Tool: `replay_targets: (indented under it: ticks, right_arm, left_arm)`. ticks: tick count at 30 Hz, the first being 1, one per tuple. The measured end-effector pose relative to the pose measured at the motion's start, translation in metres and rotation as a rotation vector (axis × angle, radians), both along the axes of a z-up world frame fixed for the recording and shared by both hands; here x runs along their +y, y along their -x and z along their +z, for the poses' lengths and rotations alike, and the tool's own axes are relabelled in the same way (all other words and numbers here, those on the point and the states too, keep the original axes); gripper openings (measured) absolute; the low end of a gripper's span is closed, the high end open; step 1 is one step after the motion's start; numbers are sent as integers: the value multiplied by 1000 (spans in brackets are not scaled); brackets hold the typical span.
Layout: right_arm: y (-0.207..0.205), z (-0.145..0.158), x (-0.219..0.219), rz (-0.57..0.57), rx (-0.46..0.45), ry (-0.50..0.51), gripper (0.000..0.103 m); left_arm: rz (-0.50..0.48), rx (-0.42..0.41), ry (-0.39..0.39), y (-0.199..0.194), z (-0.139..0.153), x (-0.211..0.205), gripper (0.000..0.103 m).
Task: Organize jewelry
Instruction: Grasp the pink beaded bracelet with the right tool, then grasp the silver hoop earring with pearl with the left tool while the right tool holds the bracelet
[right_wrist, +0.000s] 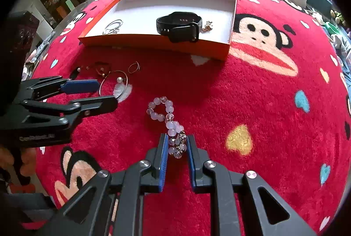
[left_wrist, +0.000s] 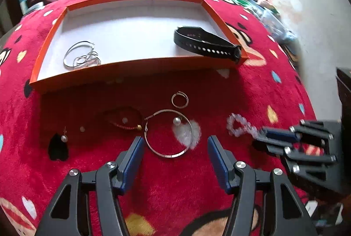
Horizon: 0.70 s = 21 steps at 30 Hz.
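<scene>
A: Where is the bead bracelet (right_wrist: 169, 124)?

B: On the red blanket (right_wrist: 252, 104), short of the near wall of the orange tray (right_wrist: 153, 44). It lies stretched into a long loop that runs from the tray side back toward the right gripper (right_wrist: 177, 143), and its near end sits between the blue pads (right_wrist: 164, 148). The jaws are closed down on those near beads, so I judge it gripped, though not yet lifted.

A: And the left gripper (left_wrist: 175, 148)?

B: Jaws apart, holding nothing. It hangs over the big hoop (left_wrist: 167, 132), which holds a pearl (left_wrist: 176, 121), so the left hand is nearer the hoop and the right nearer the beads.

A: What does the next move hinge on?

B: The tray lies straight ahead along the bracelet's long axis. The free end would trail, so I would guess it must clear the near wall.

A: Do the views differ?

B: The right wrist view shows a small charm (right_wrist: 208, 26) beside the black band (right_wrist: 177, 26), near the tray's right wall. The left wrist view shows the band (left_wrist: 206, 44) overhanging the near wall and a silver bangle (left_wrist: 81, 56) at the tray's near left corner more plainly.
</scene>
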State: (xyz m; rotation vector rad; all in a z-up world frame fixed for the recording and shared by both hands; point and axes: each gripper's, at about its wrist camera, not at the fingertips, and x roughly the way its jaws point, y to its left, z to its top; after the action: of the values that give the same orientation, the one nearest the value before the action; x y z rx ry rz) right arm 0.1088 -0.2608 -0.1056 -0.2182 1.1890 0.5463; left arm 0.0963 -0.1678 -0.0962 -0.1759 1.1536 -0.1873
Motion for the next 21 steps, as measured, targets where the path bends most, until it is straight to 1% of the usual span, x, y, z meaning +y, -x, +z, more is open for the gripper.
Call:
replay_targets:
  ticks: [2,7,10,12,14,15,17,21]
  right_arm:
    - [0,0,0,1,2,-4,19]
    - [2,0,-6,7,4,-13,19]
    - [3,0,-12,2,7,-21,19]
    - [3,0,-13,-1,9,-28,19]
    - [4,0,-13,0,8,-29,19]
    - [4,1,-12,2,7,-29,19]
    - [4,1,-12,6,6,-29,19]
    - [5,2,-13,7,2,-27,19]
  left_arm:
    - [39,-4,-21,-5,-1,-5,63]
    - [99,-12,-127,-13,-5,-24,63]
    - [134,-16,-160,-16,-7,-33,63]
    - [141,-24,-179,-16,-8,-37,62]
    - [140,-37,-195,-15,-9,-41,59]
    - [140,-42,-197,-14,-10,-40,58]
    - [140,-47,-183,-13,-9,-38,52]
    - [137,-48,-106,-7,-5,-18,52]
